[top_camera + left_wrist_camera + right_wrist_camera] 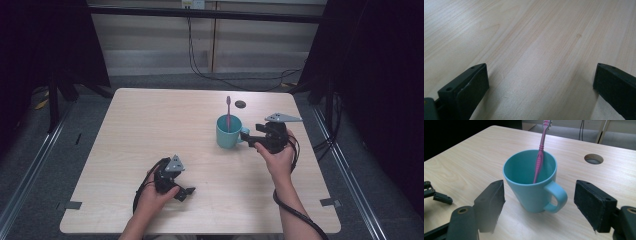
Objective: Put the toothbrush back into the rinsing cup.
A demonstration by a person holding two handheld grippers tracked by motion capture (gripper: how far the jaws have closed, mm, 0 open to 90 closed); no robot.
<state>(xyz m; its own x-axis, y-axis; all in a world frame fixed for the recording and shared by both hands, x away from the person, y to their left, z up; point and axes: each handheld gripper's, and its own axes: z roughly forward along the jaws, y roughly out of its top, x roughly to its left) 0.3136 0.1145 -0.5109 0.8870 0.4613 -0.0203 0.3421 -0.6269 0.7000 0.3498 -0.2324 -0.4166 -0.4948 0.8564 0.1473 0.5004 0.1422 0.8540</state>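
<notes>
Both hand-held grippers gape: right (539, 202) faces glossy teal mug (531, 182), left (540, 82) over pale woodgrain.

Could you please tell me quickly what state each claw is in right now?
Left claw: open, holding nothing, over bare table.
Right claw: open, jaws either side of the teal mug, not gripping it.
</notes>
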